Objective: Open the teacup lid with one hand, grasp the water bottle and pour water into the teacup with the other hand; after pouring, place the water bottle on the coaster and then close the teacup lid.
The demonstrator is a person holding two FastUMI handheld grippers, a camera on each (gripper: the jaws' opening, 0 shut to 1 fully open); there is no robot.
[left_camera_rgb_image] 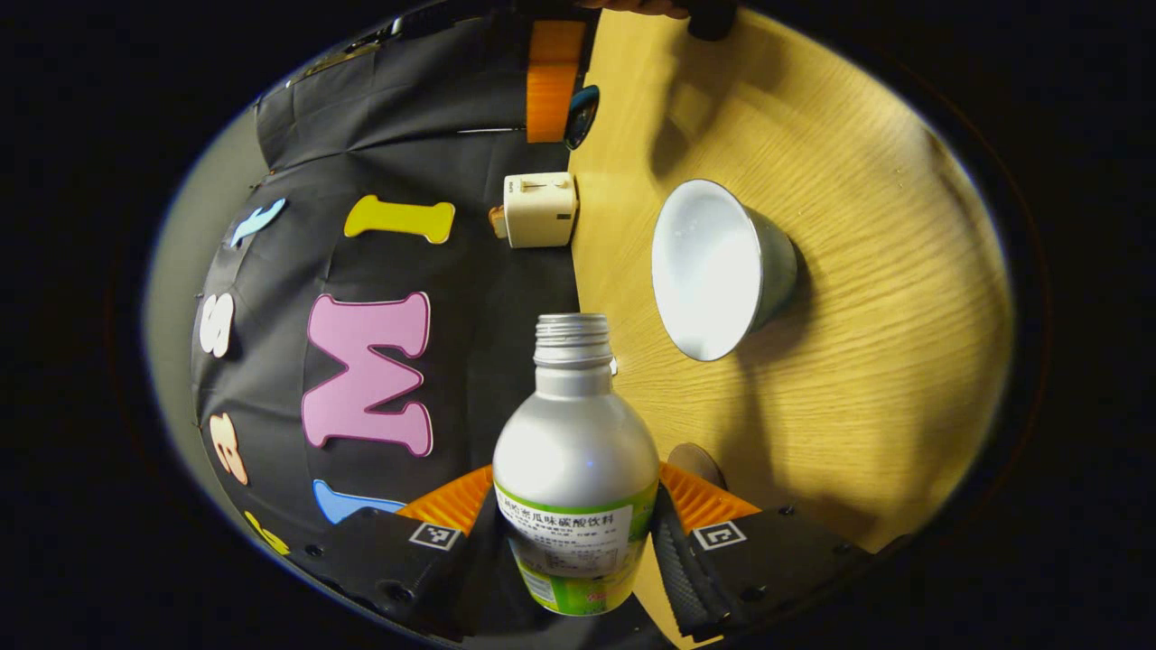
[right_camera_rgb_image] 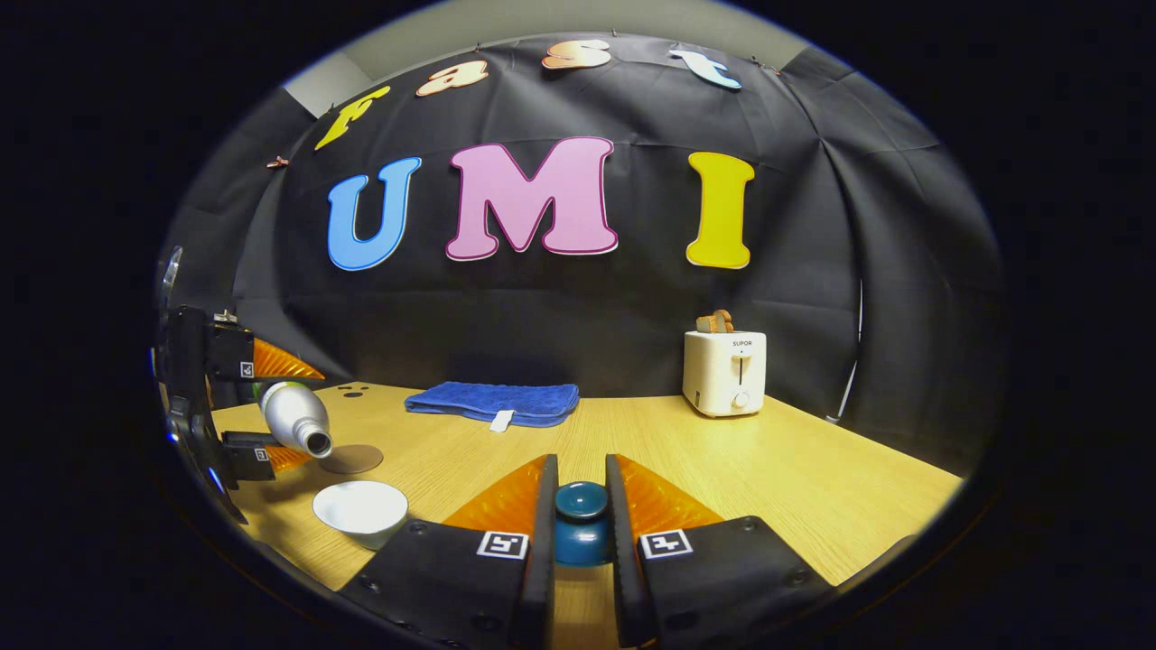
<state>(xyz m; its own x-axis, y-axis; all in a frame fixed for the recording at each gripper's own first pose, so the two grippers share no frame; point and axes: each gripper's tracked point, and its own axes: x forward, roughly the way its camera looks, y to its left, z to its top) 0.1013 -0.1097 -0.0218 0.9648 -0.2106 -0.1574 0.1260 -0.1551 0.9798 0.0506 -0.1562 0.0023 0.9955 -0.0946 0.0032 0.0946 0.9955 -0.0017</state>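
Risk first: bottle mouth sits short of the teacup rim, so water could land on the table (right_camera_rgb_image: 768,469) if tilted further before moving over the bowl. Cause: mouth not yet lined up above the cup.

Second risk: slip or roll of the smooth metal body in the grip under tilt.

Largest to smallest:
- Table: wood top, holds everything.
- Water bottle (left_camera_rgb_image: 575,451): uncapped, tipped near horizontal, above the table, mouth pointing toward the cup.
- Teacup (right_camera_rgb_image: 360,511): lid off, white inside, looks empty, just below and beside the bottle mouth.
- Coaster (right_camera_rgb_image: 352,459): flat brown disc, bare, behind the cup.
- Lid (right_camera_rgb_image: 581,522): held up off the table, well apart from the cup.

Left gripper (left_camera_rgb_image: 575,528): jaws part-open, clamped on the bottle's labelled lower body, both fingers pressing.

Right gripper (right_camera_rgb_image: 581,506): jaws nearly together, pinched on the lid's knob.
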